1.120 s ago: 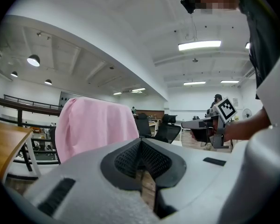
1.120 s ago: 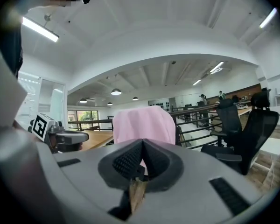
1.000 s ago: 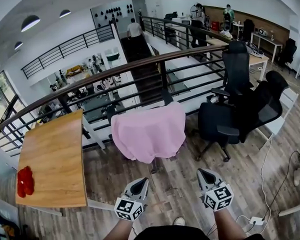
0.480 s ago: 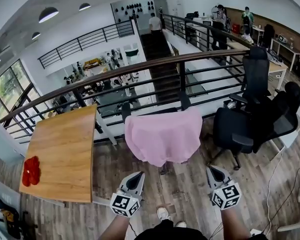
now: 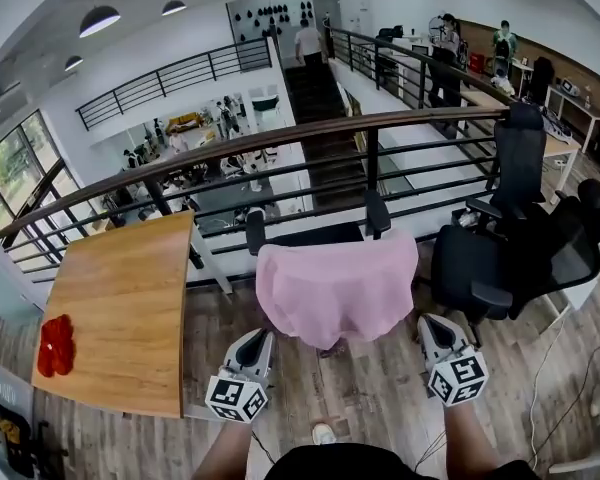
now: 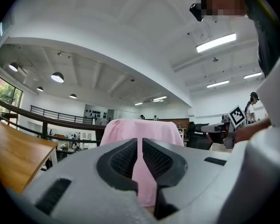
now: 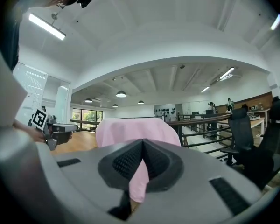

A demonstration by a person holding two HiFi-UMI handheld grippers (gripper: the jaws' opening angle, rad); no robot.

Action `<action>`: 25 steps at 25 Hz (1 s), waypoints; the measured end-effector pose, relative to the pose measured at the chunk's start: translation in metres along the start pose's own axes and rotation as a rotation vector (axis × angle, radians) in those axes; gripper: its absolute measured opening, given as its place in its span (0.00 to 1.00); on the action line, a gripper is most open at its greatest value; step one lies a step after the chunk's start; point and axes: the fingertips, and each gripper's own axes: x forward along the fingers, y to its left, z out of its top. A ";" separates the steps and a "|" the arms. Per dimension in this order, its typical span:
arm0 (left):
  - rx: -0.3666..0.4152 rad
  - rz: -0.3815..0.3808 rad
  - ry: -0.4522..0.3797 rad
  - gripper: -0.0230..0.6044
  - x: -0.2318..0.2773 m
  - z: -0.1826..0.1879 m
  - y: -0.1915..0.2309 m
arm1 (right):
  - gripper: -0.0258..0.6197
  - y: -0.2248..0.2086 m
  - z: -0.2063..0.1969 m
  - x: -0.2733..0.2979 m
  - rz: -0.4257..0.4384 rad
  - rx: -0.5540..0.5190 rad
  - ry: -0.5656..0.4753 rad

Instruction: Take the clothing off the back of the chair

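Pink cloth garment [image 5: 338, 286] lies draped over the back of a black chair with armrests [image 5: 315, 235] and hangs down the chair's near side.

Left gripper [image 5: 257, 337] is near the chair's left side, just off the garment's lower left corner, not touching. Its jaws are drawn almost together, a thin slit only, with nothing in it.

Right gripper [image 5: 430, 321] is near the chair's right side, just off the lower right corner, apart from the cloth. Its jaws are pressed together, empty.

Both point level toward the chair.

A light wooden table [image 5: 120, 308] stands left of the chair, a dark metal railing [image 5: 280, 138] behind it, and black office chairs [image 5: 500, 258] to its right.
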 end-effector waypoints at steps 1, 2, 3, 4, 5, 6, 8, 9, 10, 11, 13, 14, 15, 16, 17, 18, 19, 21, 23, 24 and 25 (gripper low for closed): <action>-0.006 0.005 0.001 0.09 0.004 -0.001 0.009 | 0.05 0.000 -0.002 0.008 -0.001 -0.003 0.007; -0.010 0.012 0.002 0.14 0.008 -0.002 0.017 | 0.05 -0.001 -0.003 0.015 -0.005 -0.007 0.012; -0.012 0.022 0.003 0.17 0.012 -0.002 0.026 | 0.05 -0.002 -0.004 0.022 -0.014 -0.012 0.014; -0.012 0.031 0.006 0.20 0.015 -0.002 0.034 | 0.05 -0.004 -0.004 0.028 -0.025 -0.017 0.017; -0.011 0.039 0.011 0.23 0.018 -0.001 0.041 | 0.08 -0.007 -0.004 0.033 -0.035 -0.024 0.022; -0.009 0.046 0.017 0.24 0.022 -0.001 0.047 | 0.22 -0.010 -0.005 0.037 -0.044 -0.032 0.032; -0.006 0.055 0.023 0.27 0.028 0.000 0.058 | 0.31 -0.020 -0.010 0.041 -0.072 -0.041 0.050; -0.005 0.059 0.025 0.29 0.031 0.000 0.063 | 0.31 -0.026 -0.013 0.043 -0.087 -0.040 0.057; -0.004 0.062 0.027 0.32 0.033 0.000 0.068 | 0.31 -0.032 -0.016 0.044 -0.100 -0.038 0.063; -0.002 0.063 0.030 0.34 0.036 -0.001 0.072 | 0.32 -0.037 -0.017 0.045 -0.114 -0.036 0.063; 0.005 0.060 0.037 0.36 0.042 -0.002 0.081 | 0.32 -0.046 -0.012 0.049 -0.144 -0.027 0.044; 0.008 0.060 0.043 0.36 0.045 -0.003 0.085 | 0.32 -0.049 -0.008 0.051 -0.157 -0.021 0.030; 0.008 0.061 0.049 0.36 0.049 -0.005 0.088 | 0.32 -0.052 -0.005 0.054 -0.165 -0.019 0.020; 0.005 0.064 0.056 0.36 0.052 -0.007 0.090 | 0.32 -0.056 -0.003 0.056 -0.168 -0.021 0.015; 0.002 0.068 0.061 0.36 0.055 -0.010 0.092 | 0.32 -0.059 -0.002 0.060 -0.168 -0.027 0.016; 0.001 0.071 0.066 0.36 0.059 -0.012 0.094 | 0.32 -0.064 -0.002 0.064 -0.166 -0.034 0.020; 0.002 0.074 0.072 0.36 0.063 -0.015 0.095 | 0.32 -0.068 -0.003 0.069 -0.163 -0.040 0.024; 0.002 0.078 0.087 0.36 0.071 -0.020 0.100 | 0.32 -0.076 -0.005 0.079 -0.159 -0.045 0.033; -0.007 0.086 0.100 0.36 0.079 -0.024 0.104 | 0.32 -0.083 -0.006 0.090 -0.147 -0.047 0.044; -0.010 0.092 0.105 0.36 0.082 -0.026 0.107 | 0.32 -0.085 -0.007 0.096 -0.136 -0.050 0.051; -0.011 0.098 0.109 0.36 0.086 -0.027 0.109 | 0.32 -0.086 -0.008 0.102 -0.123 -0.055 0.058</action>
